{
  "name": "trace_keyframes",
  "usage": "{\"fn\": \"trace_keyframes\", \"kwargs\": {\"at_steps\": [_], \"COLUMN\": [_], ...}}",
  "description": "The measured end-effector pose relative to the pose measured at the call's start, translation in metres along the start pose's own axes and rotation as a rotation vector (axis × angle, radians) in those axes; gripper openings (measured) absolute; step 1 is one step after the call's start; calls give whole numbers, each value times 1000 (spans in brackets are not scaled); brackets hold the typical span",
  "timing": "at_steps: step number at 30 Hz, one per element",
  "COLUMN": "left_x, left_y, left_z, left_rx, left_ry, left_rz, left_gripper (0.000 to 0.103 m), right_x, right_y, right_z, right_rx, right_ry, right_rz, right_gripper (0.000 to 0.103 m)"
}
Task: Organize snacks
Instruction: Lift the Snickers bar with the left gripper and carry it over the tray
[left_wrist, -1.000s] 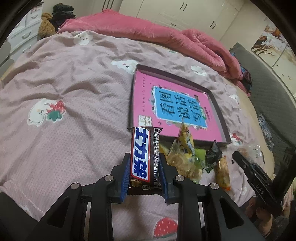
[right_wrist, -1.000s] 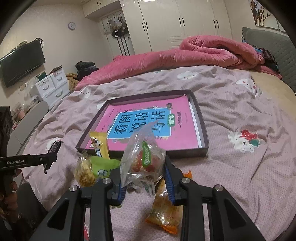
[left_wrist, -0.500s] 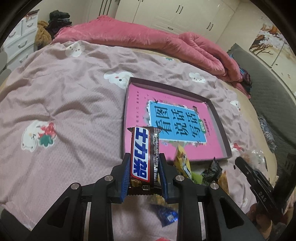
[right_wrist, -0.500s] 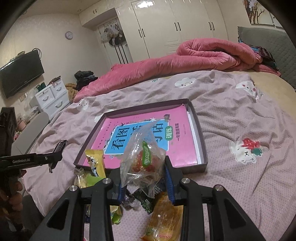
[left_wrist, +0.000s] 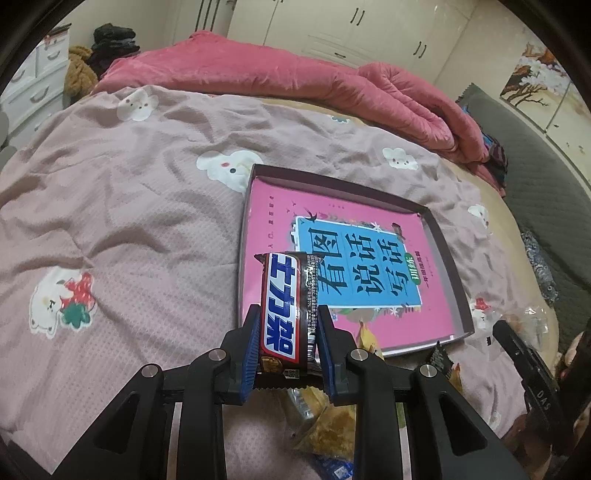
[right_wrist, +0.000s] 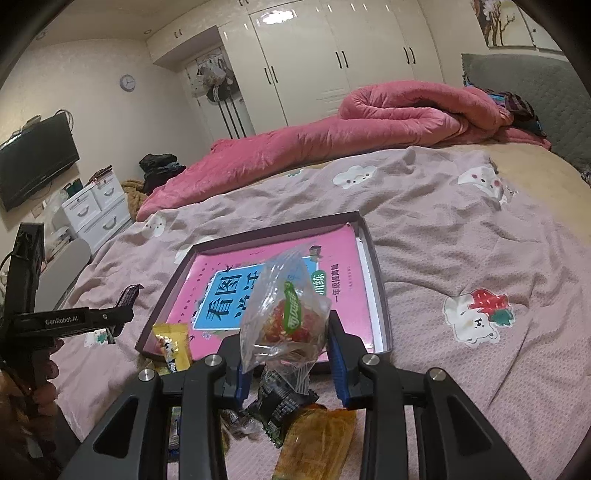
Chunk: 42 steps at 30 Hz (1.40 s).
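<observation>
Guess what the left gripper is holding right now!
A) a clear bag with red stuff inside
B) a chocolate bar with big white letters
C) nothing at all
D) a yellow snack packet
B: in the left wrist view the left gripper has its blue pads pressed on both sides of the chocolate bar, which stands upright between them.

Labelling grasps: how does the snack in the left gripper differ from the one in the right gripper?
The left gripper holds a stiff, opaque dark candy bar with a red, white and blue label; the right gripper holds a soft, crinkled clear plastic bag of red snack with a green label. The bar is slim and straight, the bag puffy and wider. Both stand upright, clamped between blue pads, near the purple tray.
</observation>
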<state>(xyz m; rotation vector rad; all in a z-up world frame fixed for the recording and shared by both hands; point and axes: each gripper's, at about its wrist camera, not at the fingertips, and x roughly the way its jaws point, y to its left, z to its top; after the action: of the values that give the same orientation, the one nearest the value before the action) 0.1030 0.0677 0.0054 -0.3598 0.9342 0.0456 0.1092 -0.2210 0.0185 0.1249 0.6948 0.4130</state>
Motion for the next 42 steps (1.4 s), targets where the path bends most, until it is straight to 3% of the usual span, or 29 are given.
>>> {"fn": "trace_keyframes", "kwargs": {"at_steps": [11,42], "left_x": [20,70], "left_y": [-3,-17], "left_z": [7,10], "left_rx": [15,24], "left_ry": [26,92], "left_rz": [21,4], "left_gripper": [29,29], "right_x": [14,63], "right_y": [-7,-35], "right_z": [12,11], "right_rx": [5,101], "right_ry": [-16,78], "right_rz": [0,43], "right_gripper": [35,35]}}
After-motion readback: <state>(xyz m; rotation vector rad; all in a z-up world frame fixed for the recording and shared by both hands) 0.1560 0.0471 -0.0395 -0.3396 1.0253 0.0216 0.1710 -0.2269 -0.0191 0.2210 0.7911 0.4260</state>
